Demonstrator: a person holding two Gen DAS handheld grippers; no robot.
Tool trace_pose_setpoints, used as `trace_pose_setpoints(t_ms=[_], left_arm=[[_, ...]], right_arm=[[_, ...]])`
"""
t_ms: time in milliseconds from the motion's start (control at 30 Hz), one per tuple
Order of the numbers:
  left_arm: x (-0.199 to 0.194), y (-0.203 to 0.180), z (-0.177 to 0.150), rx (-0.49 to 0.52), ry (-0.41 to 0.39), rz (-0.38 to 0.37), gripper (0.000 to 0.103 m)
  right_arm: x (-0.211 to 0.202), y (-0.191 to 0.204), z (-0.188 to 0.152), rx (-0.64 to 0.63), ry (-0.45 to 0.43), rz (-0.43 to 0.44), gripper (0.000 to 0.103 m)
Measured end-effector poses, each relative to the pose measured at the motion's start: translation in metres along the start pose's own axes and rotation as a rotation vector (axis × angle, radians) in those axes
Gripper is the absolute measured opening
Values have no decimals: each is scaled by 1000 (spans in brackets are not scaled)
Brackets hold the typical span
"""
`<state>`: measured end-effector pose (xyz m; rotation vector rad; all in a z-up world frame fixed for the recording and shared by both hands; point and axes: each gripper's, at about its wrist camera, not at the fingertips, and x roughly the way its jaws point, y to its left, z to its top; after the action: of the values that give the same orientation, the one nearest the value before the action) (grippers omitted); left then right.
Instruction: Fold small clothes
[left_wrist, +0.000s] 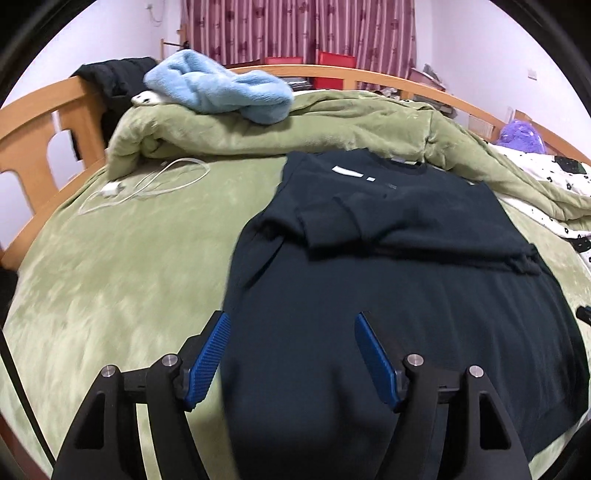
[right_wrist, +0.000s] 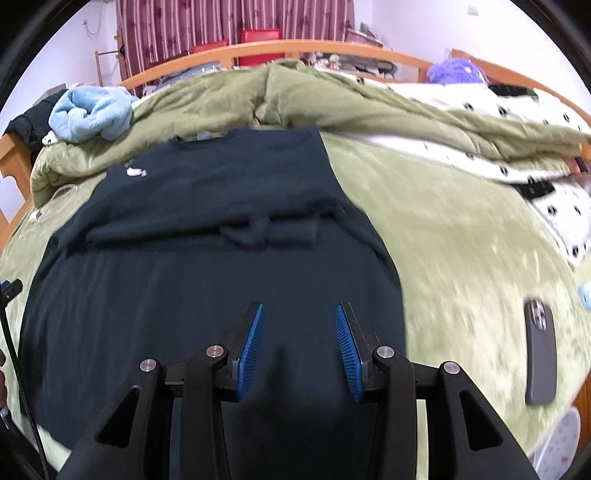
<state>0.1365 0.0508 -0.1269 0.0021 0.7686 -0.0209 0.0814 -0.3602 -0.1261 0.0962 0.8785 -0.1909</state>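
Note:
A dark navy sweatshirt (left_wrist: 388, 280) lies flat on the green bed, collar at the far end, both sleeves folded across its chest. It also shows in the right wrist view (right_wrist: 207, 266). My left gripper (left_wrist: 291, 325) is open and empty, hovering over the sweatshirt's near left hem, its left finger by the garment's left edge. My right gripper (right_wrist: 299, 314) is open and empty over the near right part of the hem. The hem itself is hidden under the fingers in both views.
A green blanket (left_wrist: 258, 125) is bunched at the far side with a light blue fleece (left_wrist: 221, 92) on it. A white charging cable (left_wrist: 147, 181) lies left of the sweatshirt. A grey phone (right_wrist: 541, 354) lies right. The wooden bed rail (left_wrist: 33, 122) runs around.

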Motion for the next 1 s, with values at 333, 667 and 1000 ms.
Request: trace_pose_setpoints(t_ms=[333, 667, 1000], left_arm=[[-29, 19, -61, 4, 30, -27, 68], [-40, 42, -104, -67, 97, -55, 68], [-29, 45, -115, -116, 134, -165, 68]], right_arm=[[-20, -40, -77, 65, 60, 16, 40], [-36, -51, -105, 144, 59, 61, 40], [-19, -40, -115, 136, 122, 51, 41]])
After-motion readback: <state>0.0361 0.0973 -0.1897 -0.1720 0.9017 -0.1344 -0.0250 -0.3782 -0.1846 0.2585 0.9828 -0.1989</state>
